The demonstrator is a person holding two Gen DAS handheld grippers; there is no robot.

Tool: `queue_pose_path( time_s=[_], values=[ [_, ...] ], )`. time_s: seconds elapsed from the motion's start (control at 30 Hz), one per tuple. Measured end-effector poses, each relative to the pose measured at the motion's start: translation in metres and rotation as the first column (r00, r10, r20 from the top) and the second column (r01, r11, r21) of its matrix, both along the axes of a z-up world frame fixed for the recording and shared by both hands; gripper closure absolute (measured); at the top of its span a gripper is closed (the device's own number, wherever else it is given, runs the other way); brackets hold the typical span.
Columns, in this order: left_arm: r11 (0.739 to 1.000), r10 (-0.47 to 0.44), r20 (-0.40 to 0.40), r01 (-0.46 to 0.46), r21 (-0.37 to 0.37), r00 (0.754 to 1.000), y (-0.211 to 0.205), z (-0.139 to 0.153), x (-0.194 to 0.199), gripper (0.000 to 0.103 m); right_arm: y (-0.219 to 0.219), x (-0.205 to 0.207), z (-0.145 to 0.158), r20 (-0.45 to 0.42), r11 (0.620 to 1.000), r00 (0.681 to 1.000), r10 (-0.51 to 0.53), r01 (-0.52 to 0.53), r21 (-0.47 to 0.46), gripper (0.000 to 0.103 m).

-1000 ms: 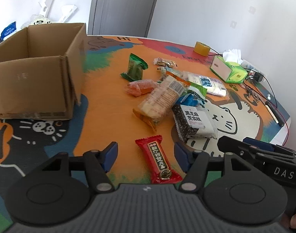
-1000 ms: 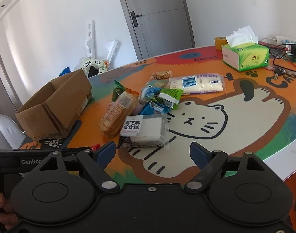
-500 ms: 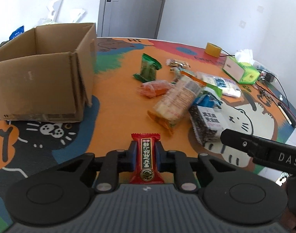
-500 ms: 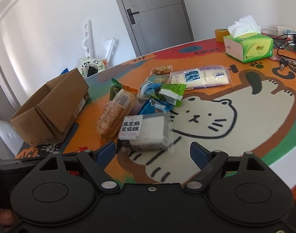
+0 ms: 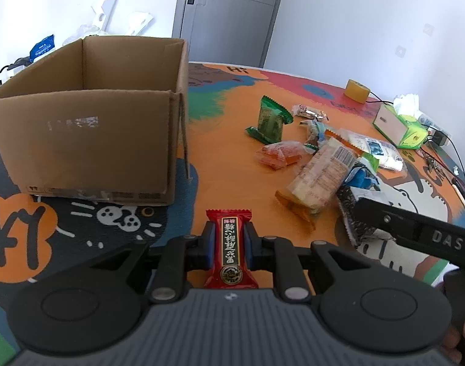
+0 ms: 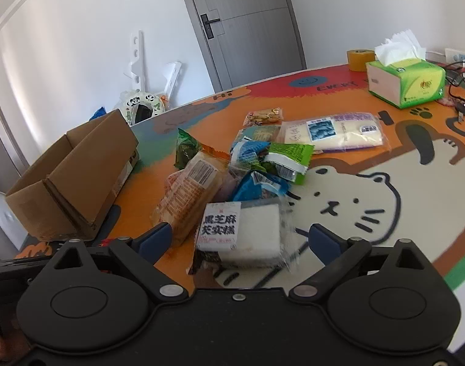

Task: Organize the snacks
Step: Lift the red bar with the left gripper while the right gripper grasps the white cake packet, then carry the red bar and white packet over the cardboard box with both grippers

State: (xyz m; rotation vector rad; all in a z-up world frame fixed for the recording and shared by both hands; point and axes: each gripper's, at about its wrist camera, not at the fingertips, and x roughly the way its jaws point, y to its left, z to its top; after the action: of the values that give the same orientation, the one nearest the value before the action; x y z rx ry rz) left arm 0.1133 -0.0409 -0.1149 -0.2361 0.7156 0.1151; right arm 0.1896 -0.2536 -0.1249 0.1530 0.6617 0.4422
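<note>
Left wrist view: the left gripper [image 5: 229, 241] is clamped tight on a red foil-wrapped candy bar with a dark label [image 5: 230, 245], pinned at 6 o'clock just above the painted tabletop [image 5: 226, 140]. The open brown cardboard box [image 5: 89, 140] stands at 10 o'clock, the loose pile of snack packets [image 5: 318, 167] at 2 o'clock. The pickup looks done; the next move calls for carrying the bar over the box wall and letting go inside.

Right wrist view: the right gripper [image 6: 240, 241], its jaws just widened to nearly full spread, straddles a clear-wrapped white cake with a black-sesame label [image 6: 241, 231] at 6 o'clock. The pads appear clear of the wrapper, though its crinkled edge makes that hard to judge. Closing on it comes next.
</note>
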Motion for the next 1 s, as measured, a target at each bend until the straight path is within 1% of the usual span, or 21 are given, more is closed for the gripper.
queue_pose_path(
  time_s=[0.13, 0.2, 0.23, 0.33, 0.37, 0.43, 0.47, 0.53, 0.57, 0.6, 0.7, 0.77, 0.83, 1.0],
  values=[
    [0.999, 0.008, -0.007, -0.007, 0.036, 1.0, -0.002, 0.001, -0.001, 0.08, 0.009, 0.006, -0.005, -0.001, 0.999, 1.0, -0.015, 0.015, -0.043, 0.006],
    [1.0, 0.003, -0.006, -0.002, 0.03, 1.0, -0.002, 0.0, -0.003, 0.08, 0.012, 0.007, -0.008, -0.009, 0.998, 1.0, -0.015, 0.015, -0.053, 0.009],
    [1.0, 0.002, -0.004, -0.002, 0.031, 1.0, -0.001, 0.001, -0.005, 0.078, 0.013, 0.006, -0.009, -0.005, 0.998, 1.0, -0.017, 0.016, -0.063, 0.008],
    [0.999, -0.005, -0.004, 0.005, 0.05, 1.0, -0.004, 0.0, -0.008, 0.078, 0.019, 0.003, -0.01, 0.018, 0.994, 1.0, -0.019, 0.021, -0.108, 0.014],
    [0.999, -0.002, -0.005, 0.002, 0.043, 1.0, -0.004, 0.0, -0.009, 0.078, 0.021, 0.001, -0.01, 0.026, 0.992, 1.0, -0.015, 0.018, -0.124, 0.019],
    [1.0, 0.0, -0.003, 0.0, 0.028, 1.0, -0.004, 0.0, -0.011, 0.078, 0.025, -0.003, -0.011, 0.042, 0.986, 0.999, -0.007, 0.013, -0.164, 0.022],
    [0.999, -0.005, -0.001, 0.005, 0.04, 1.0, -0.005, -0.001, -0.012, 0.078, 0.025, -0.005, -0.012, 0.047, 0.986, 0.999, -0.004, 0.012, -0.168, 0.024],
    [0.998, -0.005, 0.009, 0.005, 0.056, 1.0, -0.007, -0.002, -0.012, 0.081, 0.024, -0.007, -0.011, 0.05, 0.986, 0.999, 0.0, 0.009, -0.168, 0.027],
    [0.999, -0.002, 0.011, 0.002, 0.054, 1.0, -0.006, -0.002, -0.012, 0.082, 0.023, -0.008, -0.01, 0.054, 0.985, 0.999, 0.002, 0.007, -0.171, 0.032],
    [0.999, -0.003, 0.012, 0.003, 0.052, 1.0, -0.006, -0.002, -0.011, 0.083, 0.022, -0.008, -0.009, 0.056, 0.985, 0.998, 0.004, 0.005, -0.17, 0.036],
    [1.0, -0.015, 0.011, 0.015, 0.027, 1.0, -0.005, 0.0, -0.011, 0.084, 0.016, -0.008, -0.006, 0.057, 0.992, 0.998, 0.01, -0.002, -0.13, 0.043],
    [1.0, -0.018, 0.027, 0.018, 0.015, 0.999, -0.006, 0.004, -0.016, 0.084, 0.011, -0.008, -0.003, 0.045, 0.995, 0.999, 0.015, -0.01, -0.095, 0.045],
    [0.999, -0.027, 0.042, 0.026, 0.023, 0.999, -0.008, 0.009, -0.02, 0.084, 0.008, -0.011, 0.0, 0.046, 0.997, 0.999, 0.012, -0.008, -0.077, 0.045],
    [0.999, -0.028, 0.075, 0.026, 0.021, 0.997, -0.008, 0.022, -0.025, 0.084, 0.003, -0.018, 0.012, 0.075, 0.999, 0.997, 0.015, -0.012, -0.04, 0.046]
  ],
)
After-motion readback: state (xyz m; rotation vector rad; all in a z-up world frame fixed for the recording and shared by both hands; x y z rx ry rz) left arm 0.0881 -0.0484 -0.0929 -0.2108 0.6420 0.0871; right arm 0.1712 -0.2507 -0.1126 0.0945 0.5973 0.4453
